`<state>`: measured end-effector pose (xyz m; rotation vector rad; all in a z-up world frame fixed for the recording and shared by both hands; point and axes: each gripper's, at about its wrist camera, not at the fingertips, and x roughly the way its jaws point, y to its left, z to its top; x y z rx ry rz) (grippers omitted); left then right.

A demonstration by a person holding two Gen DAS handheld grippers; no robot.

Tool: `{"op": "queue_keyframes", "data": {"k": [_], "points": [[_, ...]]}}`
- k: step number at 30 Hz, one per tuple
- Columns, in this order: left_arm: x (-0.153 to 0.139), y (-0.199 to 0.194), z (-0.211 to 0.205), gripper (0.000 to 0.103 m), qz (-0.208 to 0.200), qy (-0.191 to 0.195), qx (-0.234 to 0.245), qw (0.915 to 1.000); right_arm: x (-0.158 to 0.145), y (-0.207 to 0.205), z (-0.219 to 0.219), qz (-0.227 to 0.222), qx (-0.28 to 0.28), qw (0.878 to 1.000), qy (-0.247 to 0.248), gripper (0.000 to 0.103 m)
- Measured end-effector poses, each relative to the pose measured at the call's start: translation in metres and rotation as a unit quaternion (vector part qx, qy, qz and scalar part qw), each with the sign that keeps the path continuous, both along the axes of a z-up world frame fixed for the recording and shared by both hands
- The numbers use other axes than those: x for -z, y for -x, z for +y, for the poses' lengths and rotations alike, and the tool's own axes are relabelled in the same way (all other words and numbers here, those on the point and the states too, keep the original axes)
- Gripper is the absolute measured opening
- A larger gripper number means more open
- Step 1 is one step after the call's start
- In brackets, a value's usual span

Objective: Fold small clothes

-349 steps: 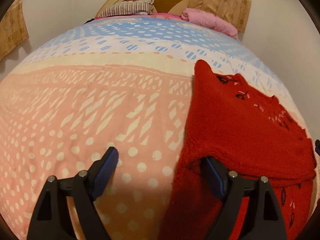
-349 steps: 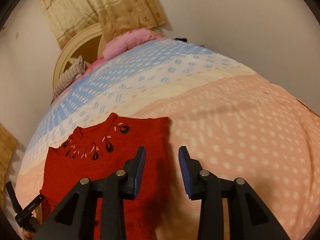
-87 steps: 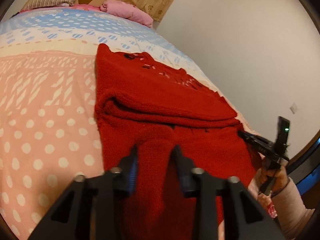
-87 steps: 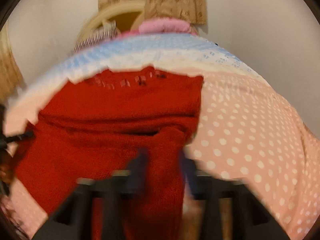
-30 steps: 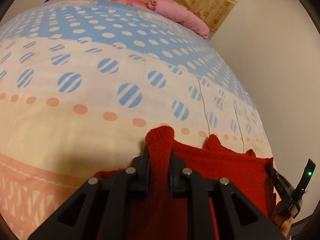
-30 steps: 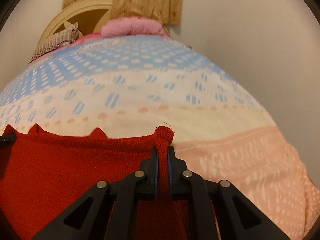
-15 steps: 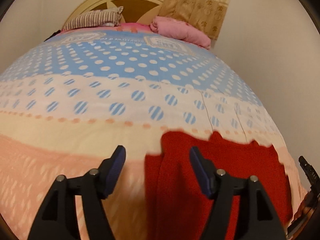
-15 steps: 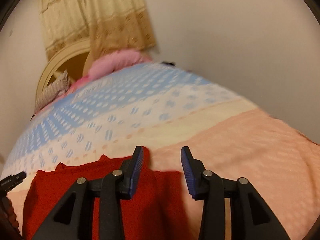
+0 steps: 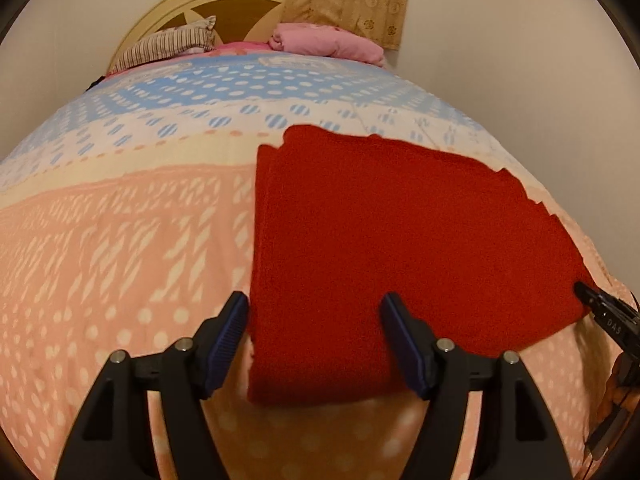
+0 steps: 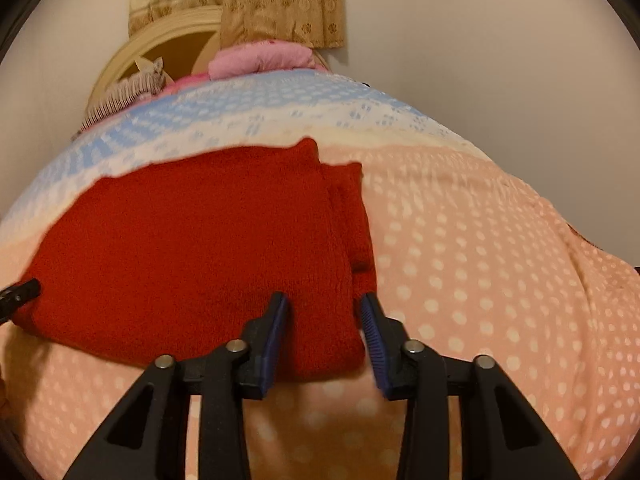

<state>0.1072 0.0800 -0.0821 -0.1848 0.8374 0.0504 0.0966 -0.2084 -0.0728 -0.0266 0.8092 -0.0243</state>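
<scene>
A red knitted garment point(image 9: 392, 236) lies folded flat in a rough rectangle on the bed; it also shows in the right wrist view point(image 10: 192, 256). My left gripper point(image 9: 314, 336) is open and empty, just above the garment's near left corner. My right gripper point(image 10: 324, 334) is open and empty over the garment's near right corner. The right gripper's tip point(image 9: 608, 320) shows at the garment's right edge in the left wrist view. The left gripper's tip point(image 10: 18, 292) shows at its left edge in the right wrist view.
The bed cover point(image 9: 120, 240) is pink with white dots near me, blue and white farther off. A striped pillow point(image 9: 168, 46) and a pink blanket point(image 9: 324, 42) lie at the round headboard point(image 9: 224, 8). Walls stand behind and to the right.
Both grippers have let go of the folded-over edge and drawn back toward me. The garment now lies folded in half, its decorated front hidden.
</scene>
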Motion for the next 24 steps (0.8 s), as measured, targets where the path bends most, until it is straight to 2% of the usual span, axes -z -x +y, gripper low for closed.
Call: {"op": "queue_keyframes", "data": {"k": [3,7,11,15,18,21,24], "points": [[0.003,0.002,0.007,0.078,0.007,0.017,-0.008,0.9998,0.005,0.000,-0.002,0.015,0.009,1.000,0.002,0.025],[0.005,0.005,0.000,0.081,0.009,0.001,-0.011,0.9999,0.009,0.006,-0.003,0.032,0.023,0.999,-0.003,0.023],[0.010,0.004,-0.001,0.088,0.015,-0.012,-0.020,0.9996,0.012,0.015,0.006,0.017,0.023,0.999,0.028,0.023],[0.012,0.002,0.000,0.098,0.021,-0.023,-0.032,0.9990,0.010,0.018,-0.001,0.007,0.024,1.000,0.001,0.023],[0.013,0.003,0.000,0.099,0.022,-0.027,-0.036,0.9987,0.010,0.019,-0.007,0.002,0.023,1.000,-0.022,0.024],[0.013,0.004,-0.001,0.100,0.022,-0.036,-0.039,0.9983,0.004,0.021,-0.005,-0.005,0.023,1.000,-0.019,0.024],[0.015,0.005,0.000,0.102,0.024,-0.032,-0.042,0.9983,-0.015,0.035,0.001,-0.042,0.047,0.998,-0.008,0.024]]}}
